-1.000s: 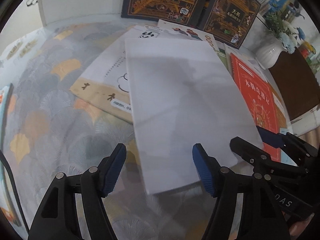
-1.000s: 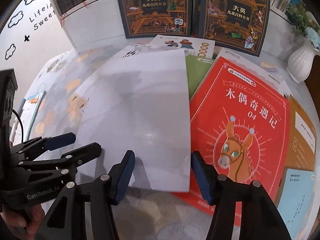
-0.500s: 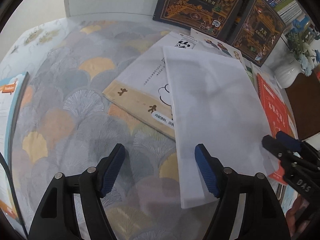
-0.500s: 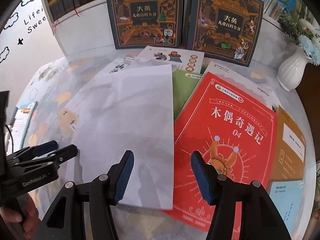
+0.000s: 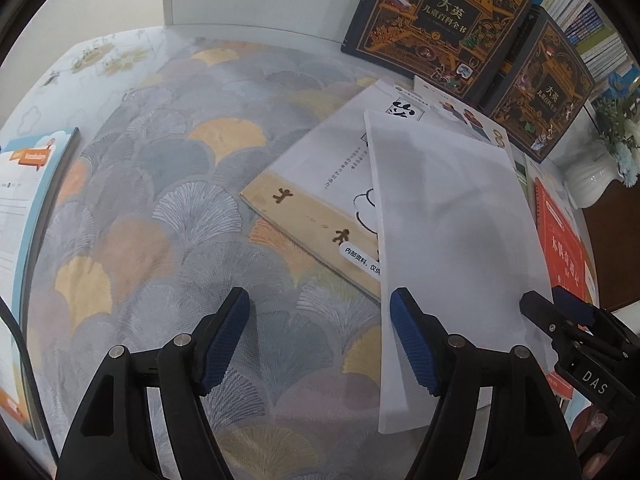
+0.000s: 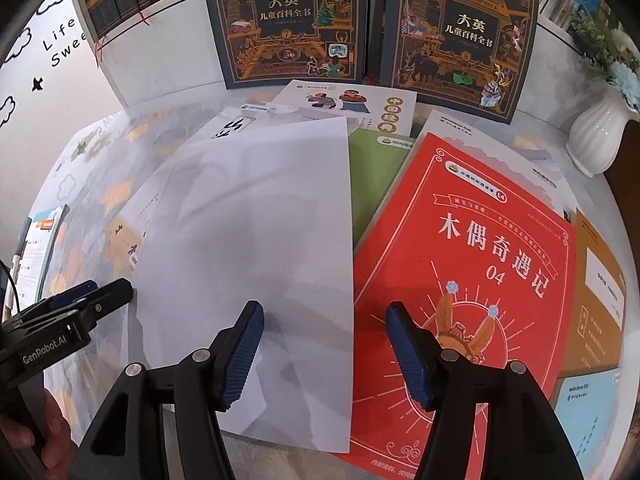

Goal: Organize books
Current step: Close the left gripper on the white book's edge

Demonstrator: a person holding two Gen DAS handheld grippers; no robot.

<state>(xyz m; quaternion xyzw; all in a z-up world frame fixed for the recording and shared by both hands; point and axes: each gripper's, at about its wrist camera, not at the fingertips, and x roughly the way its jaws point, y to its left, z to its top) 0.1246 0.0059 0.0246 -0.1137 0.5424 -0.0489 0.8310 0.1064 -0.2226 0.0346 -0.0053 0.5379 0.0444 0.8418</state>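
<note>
My left gripper hangs with its jaws apart and nothing held — only patterned tablecloth lies between them, and the white booklet sits just off its right finger. My right gripper has just been opening wider; it holds nothing, and its jaws straddle the seam where that booklet's edge meets the red book. Beyond both stand two dark encyclopedias.
</note>
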